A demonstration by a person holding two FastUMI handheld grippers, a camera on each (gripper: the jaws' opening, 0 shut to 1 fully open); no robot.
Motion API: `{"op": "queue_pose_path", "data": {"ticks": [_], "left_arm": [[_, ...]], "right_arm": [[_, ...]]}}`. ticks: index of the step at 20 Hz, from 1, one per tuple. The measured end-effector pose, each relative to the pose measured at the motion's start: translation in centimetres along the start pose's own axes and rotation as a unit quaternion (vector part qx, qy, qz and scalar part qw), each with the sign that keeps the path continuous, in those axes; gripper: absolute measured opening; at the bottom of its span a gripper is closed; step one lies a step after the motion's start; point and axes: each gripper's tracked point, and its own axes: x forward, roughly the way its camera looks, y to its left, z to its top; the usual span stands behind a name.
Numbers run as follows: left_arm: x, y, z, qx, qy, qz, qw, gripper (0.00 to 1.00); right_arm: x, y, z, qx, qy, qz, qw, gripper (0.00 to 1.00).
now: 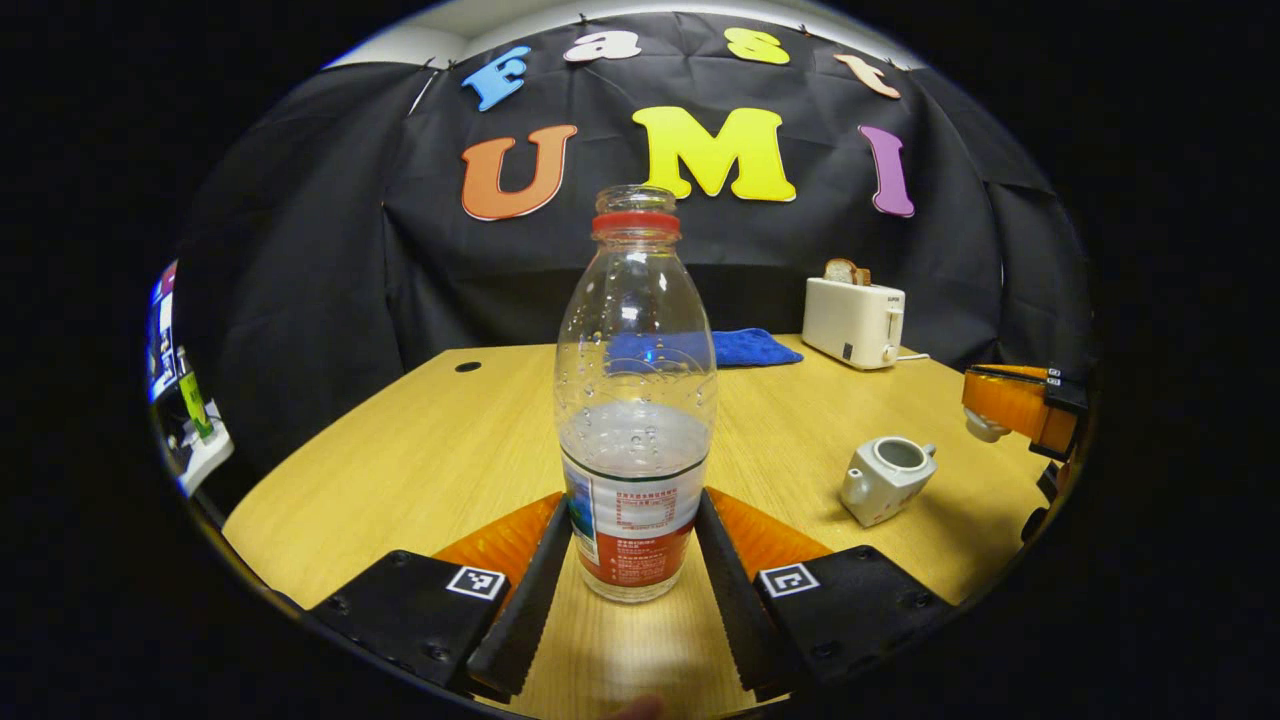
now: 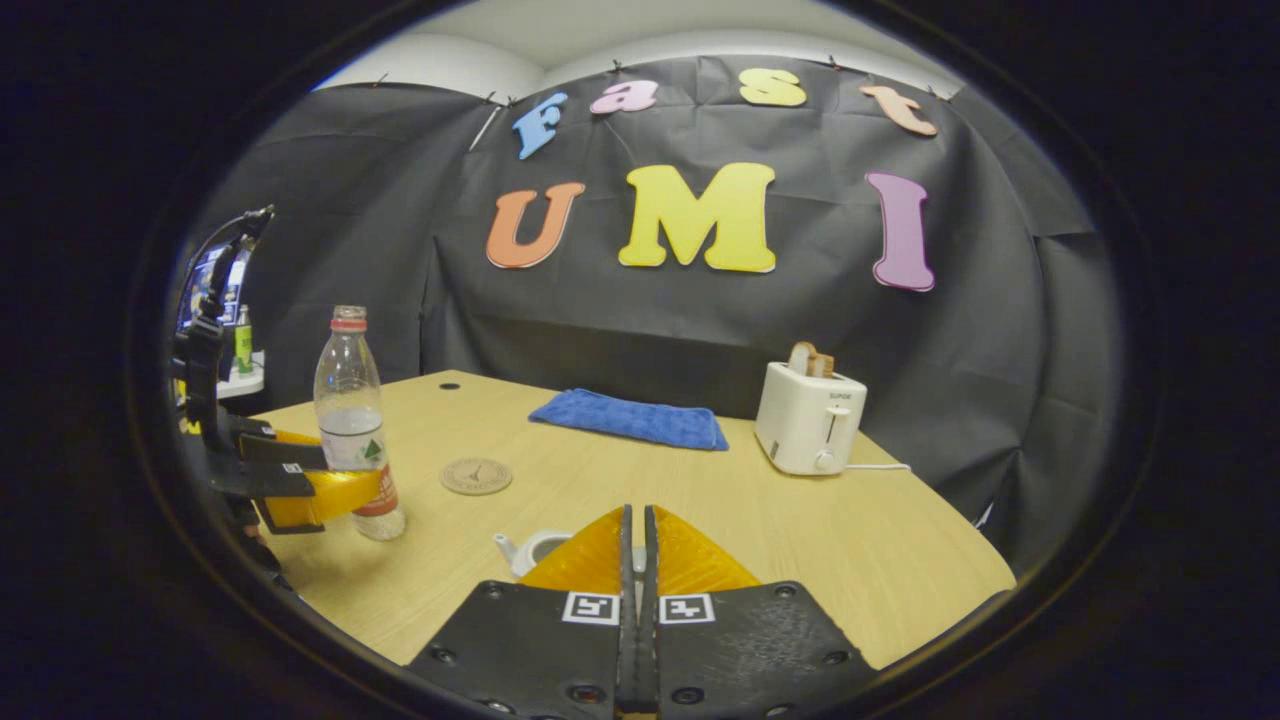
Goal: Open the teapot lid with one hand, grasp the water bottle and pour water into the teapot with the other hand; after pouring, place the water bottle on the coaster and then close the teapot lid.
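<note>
Between the left gripper's [image 1: 632, 590] parted fingers: upright water bottle [image 1: 634, 400].
Lidless teapot [image 1: 885, 480] sits to its right; right gripper [image 2: 636, 560] pinched together.

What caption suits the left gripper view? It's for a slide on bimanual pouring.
Left gripper closing around the uncapped water bottle on the table, lidless teapot waiting alongside.

You are working in a staged recording booth, not a real kitchen. Black cloth [image 2: 700, 330] pinned along its top edge hangs as the back and side walls, with a pale ceiling above it. A single light wooden table [image 2: 850, 540] carries household props: a white toaster [image 2: 808, 418] holding toast, a folded blue towel [image 2: 630, 418] and a round coaster [image 2: 476, 476]. At the left edge you see a lit screen [image 1: 163, 330].
</note>
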Motion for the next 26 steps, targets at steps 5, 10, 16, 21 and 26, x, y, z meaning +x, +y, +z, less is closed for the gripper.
{"op": "queue_pose_path", "data": {"ticks": [5, 10, 16, 21, 26], "left_arm": [[-0.6, 2.0, 1.9, 0.138, -0.008, 0.056, 0.989, 0.75], [-0.9, 2.4, 3.9, 0.291, -0.024, 0.089, 0.952, 0.73], [-1.2, 1.3, 3.9, 0.498, -0.021, 0.117, 0.859, 0.72], [0.2, -1.6, 1.6, 0.589, 0.005, 0.093, 0.803, 0.72], [0.0, -2.8, 1.9, 0.661, 0.019, 0.097, 0.744, 0.72]], "right_arm": [[-0.6, -1.4, 0.6, 0.009, -0.008, 0.001, 1.000, 0.00], [-1.7, -4.2, 0.4, 0.012, -0.011, -0.012, 1.000, 0.00], [-2.9, -6.9, -0.6, 0.019, -0.007, -0.025, 0.999, 0.00], [-3.4, -8.6, -1.3, 0.022, -0.004, -0.026, 0.999, 0.00], [-3.8, -10.2, -2.2, 0.030, 0.000, -0.031, 0.999, 0.00]]}}
